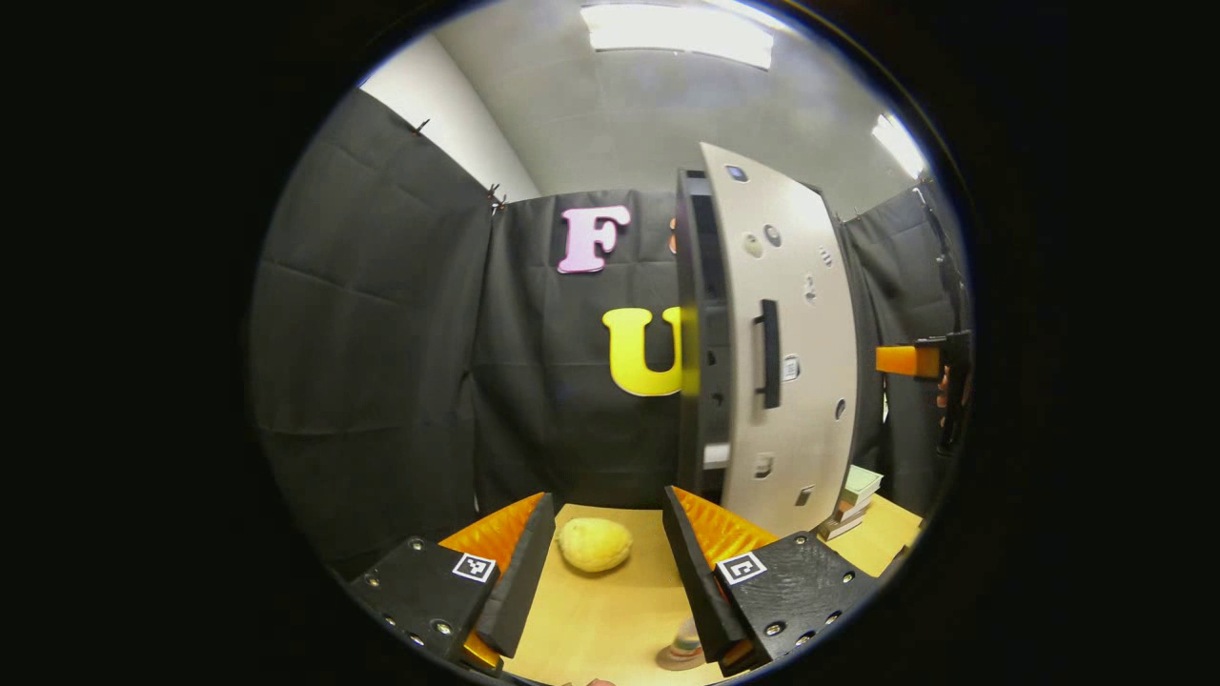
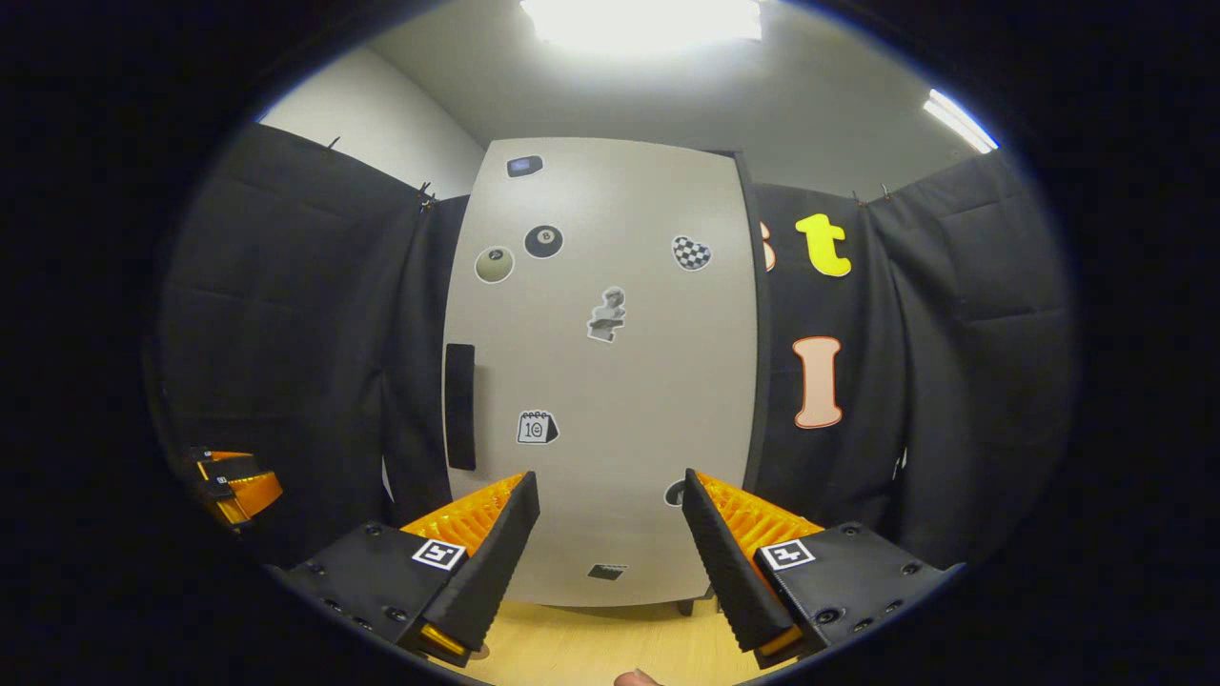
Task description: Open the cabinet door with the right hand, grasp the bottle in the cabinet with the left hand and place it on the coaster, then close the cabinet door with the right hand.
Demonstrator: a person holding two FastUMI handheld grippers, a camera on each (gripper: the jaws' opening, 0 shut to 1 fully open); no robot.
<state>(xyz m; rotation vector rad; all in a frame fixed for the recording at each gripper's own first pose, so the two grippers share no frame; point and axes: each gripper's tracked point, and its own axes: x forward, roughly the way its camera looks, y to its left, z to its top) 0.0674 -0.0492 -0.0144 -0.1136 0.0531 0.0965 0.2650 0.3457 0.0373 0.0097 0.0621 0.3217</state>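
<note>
Left gripper (image 1: 610,562) hides coaster (image 1: 684,648) partly

Open left tool (image 1: 608,562), lemon (image 1: 594,544), closed cabinet door (image 1: 786,343)

Ahead of me a pale yellow, lumpy lemon-like fruit (image 1: 594,544) lies on the light wooden tabletop (image 1: 610,619), and a small stack of books (image 1: 851,502) sits far off to its right on the same surface.

We see a staged recording booth, black cloth walls (image 1: 381,333), ceiling strip lights (image 1: 677,33), a sticker-covered cabinet (image 2: 610,381) on a wooden table (image 1: 610,610).
</note>
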